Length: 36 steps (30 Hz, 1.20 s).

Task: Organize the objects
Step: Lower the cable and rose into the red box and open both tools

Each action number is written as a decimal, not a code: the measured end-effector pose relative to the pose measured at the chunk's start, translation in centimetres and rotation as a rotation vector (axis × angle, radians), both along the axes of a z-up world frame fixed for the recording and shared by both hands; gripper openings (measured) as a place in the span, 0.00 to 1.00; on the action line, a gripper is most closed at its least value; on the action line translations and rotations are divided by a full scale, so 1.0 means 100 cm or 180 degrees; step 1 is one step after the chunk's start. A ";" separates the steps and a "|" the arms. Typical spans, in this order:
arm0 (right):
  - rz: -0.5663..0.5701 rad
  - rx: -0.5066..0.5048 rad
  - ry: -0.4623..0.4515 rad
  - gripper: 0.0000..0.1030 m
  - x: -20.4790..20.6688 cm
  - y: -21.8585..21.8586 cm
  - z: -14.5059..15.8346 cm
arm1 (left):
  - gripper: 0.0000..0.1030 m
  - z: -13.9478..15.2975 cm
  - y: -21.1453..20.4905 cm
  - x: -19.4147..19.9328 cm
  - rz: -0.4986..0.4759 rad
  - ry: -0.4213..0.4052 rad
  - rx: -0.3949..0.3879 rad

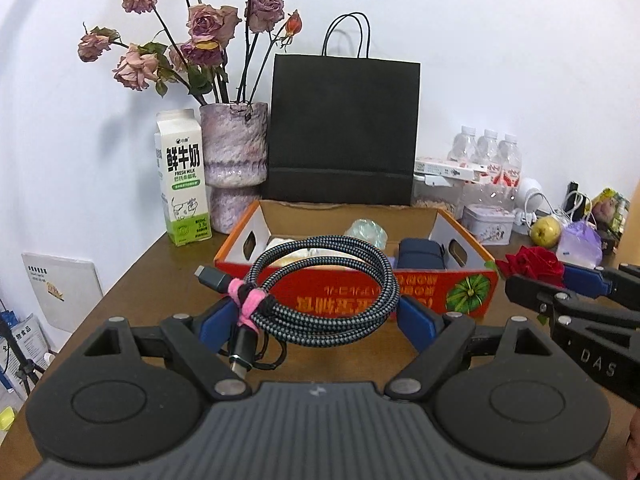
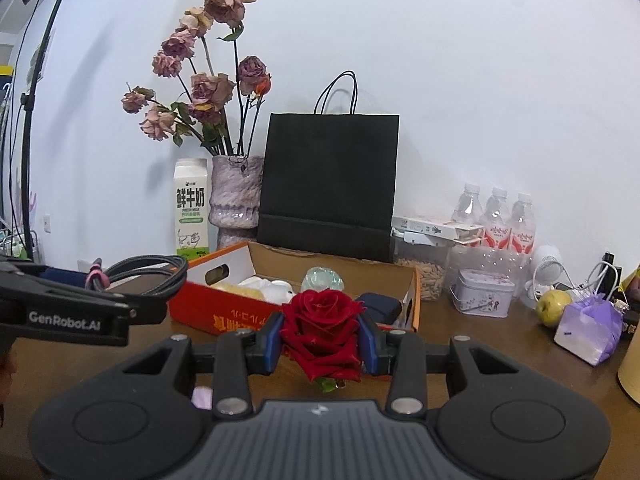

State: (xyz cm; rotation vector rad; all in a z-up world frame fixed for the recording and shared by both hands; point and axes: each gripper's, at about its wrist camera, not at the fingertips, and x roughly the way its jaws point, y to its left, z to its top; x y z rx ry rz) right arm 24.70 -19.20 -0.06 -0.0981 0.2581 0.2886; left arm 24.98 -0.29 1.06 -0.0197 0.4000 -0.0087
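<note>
On the brown counter [image 1: 152, 280], near the white wall, stands an open cardboard box [image 1: 356, 296] with red and orange sides. Inside it lie a dark blue pouch [image 1: 420, 254], a pale green glass-like lump [image 1: 366, 229] and some white and yellowish things that I cannot identify.

The left hand-held gripper [image 1: 316, 316] is gripping a coiled braided cable [image 1: 332, 284], grey and black, tied with a pink strap [image 1: 248, 300]. Its blue pads press on the two sides of the coil, so the jaws stand wide apart. The coil hangs above the counter, just before the near wall of the box. One plug points to the left and the other points down toward the camera.

The right hand-held gripper [image 2: 322, 340] is closed on a red rose [image 2: 324, 332]. The blue pads touch the flower head on both sides. A small green leaf shows under the petals. The rose is also held above the counter, in front of the box.

Behind the box stand a black paper bag [image 1: 344, 132], a mottled purple vase [image 1: 234, 152] with dried roses [image 1: 200, 28], and a milk carton [image 1: 182, 176]. To the right are three water bottles [image 2: 496, 216], a small tin [image 2: 482, 292], a green apple [image 2: 554, 306] and a purple plastic bag [image 2: 588, 328].
</note>
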 end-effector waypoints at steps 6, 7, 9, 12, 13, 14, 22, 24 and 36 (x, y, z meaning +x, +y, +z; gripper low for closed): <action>-0.0038 0.0037 -0.0018 0.37 0.031 0.007 0.003 | 0.84 0.006 0.000 0.031 0.0052 -0.0057 -0.0066; -0.0046 0.0048 -0.0021 0.37 0.037 0.008 0.003 | 0.84 0.007 -0.001 0.036 0.0062 -0.0074 -0.0076; -0.0051 0.0078 -0.0022 0.37 0.047 0.010 0.004 | 0.84 0.008 -0.001 0.046 0.0072 -0.0093 -0.0107; -0.0063 0.0113 -0.0041 0.37 0.064 0.012 0.004 | 0.84 0.012 -0.002 0.064 0.0099 -0.0125 -0.0162; -0.0064 0.0124 -0.0045 0.37 0.070 0.013 0.005 | 0.84 0.013 -0.002 0.070 0.0105 -0.0141 -0.0175; -0.0065 0.0136 -0.0046 0.37 0.075 0.013 0.005 | 0.84 0.014 -0.003 0.075 0.0110 -0.0153 -0.0181; -0.0092 0.0173 -0.0068 0.37 0.123 0.016 0.004 | 0.84 0.017 -0.006 0.124 0.0130 -0.0194 -0.0189; -0.0102 0.0168 -0.0065 0.37 0.136 0.017 0.004 | 0.84 0.017 -0.006 0.136 0.0129 -0.0186 -0.0200; -0.0199 0.0087 0.0118 0.44 0.197 0.023 -0.010 | 0.94 0.000 -0.004 0.204 0.0130 0.0023 -0.0192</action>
